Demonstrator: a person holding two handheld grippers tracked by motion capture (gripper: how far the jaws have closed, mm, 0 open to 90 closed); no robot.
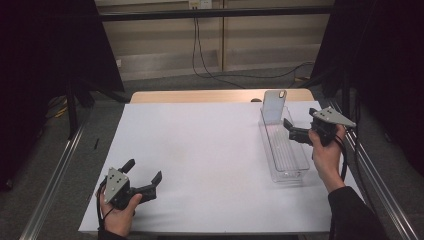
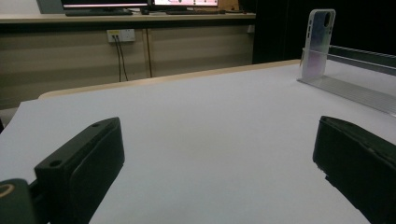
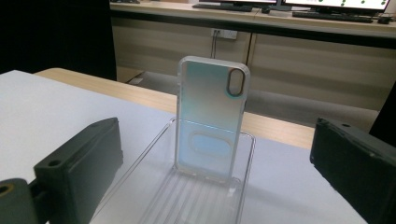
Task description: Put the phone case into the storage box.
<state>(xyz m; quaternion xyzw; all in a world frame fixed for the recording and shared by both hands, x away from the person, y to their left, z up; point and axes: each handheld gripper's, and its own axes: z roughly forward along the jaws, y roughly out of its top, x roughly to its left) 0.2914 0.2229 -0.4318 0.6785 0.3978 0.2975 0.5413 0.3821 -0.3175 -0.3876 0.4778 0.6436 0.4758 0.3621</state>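
Because the clear phone case [image 3: 211, 119] stands upright at the far end of the ribbed clear tray [image 1: 285, 150], at 2 o'clock on the table, it offers graspable edges | right gripper [image 1: 296, 131] beside tray, jaws wide, empty, aimed at it | left gripper [image 1: 146, 177] at 7 o'clock, wide, idle, likely waiting.

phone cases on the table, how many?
1. The phone case stands upright at the far end of the clear tray, on the table's right side, ahead of the open right gripper. No others visible.
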